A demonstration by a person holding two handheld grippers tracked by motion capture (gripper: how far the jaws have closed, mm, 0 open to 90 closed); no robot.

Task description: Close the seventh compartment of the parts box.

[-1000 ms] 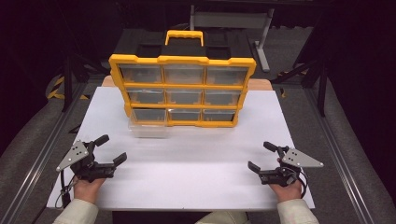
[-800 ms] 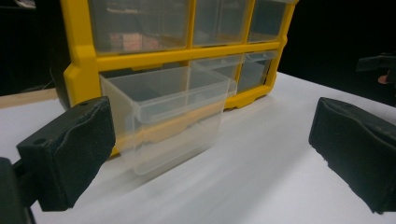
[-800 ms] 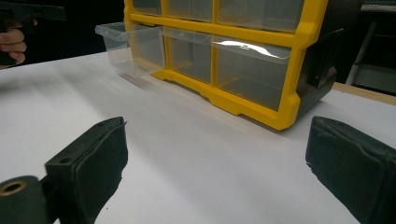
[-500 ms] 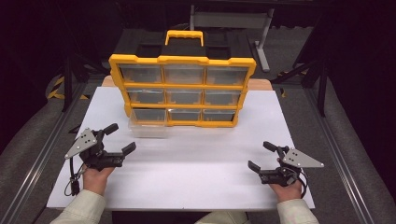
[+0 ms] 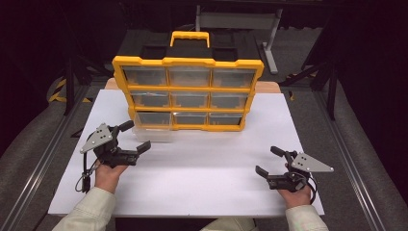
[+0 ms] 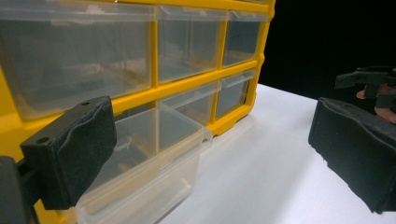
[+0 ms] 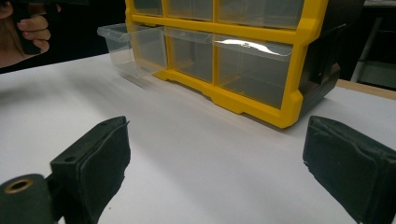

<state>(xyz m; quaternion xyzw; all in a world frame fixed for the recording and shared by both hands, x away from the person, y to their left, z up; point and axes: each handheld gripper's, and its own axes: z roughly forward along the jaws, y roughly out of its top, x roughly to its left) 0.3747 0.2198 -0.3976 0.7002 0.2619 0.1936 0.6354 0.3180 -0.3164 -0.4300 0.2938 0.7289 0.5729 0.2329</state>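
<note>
A yellow-framed organizer [image 5: 187, 91] with several clear drawers stands upright at the back of the white board [image 5: 192, 168]. Its bottom-left drawer [image 5: 153, 129] is pulled partly out, also seen as the clear drawer [image 6: 154, 158] and the clear drawer [image 7: 128, 46]. My left gripper [image 5: 135, 135] is open just in front and left of that drawer, with one pad [image 6: 70, 149] close beside it. My right gripper [image 5: 269, 161] is open near the front right of the board, well away from the organizer [image 7: 243, 51], with nothing between its pads [image 7: 93, 163].
The board lies on a grey table [image 5: 29, 159] with metal rails along both sides. A wooden edge [image 5: 269, 86] shows behind the organizer. A metal stand [image 5: 269, 29] sits in the dark background. The other hand [image 7: 23, 32] appears far off in the right gripper view.
My left gripper has moved forward and to the right, up to the pulled-out bottom-left drawer. The right gripper has stayed where it was.
</note>
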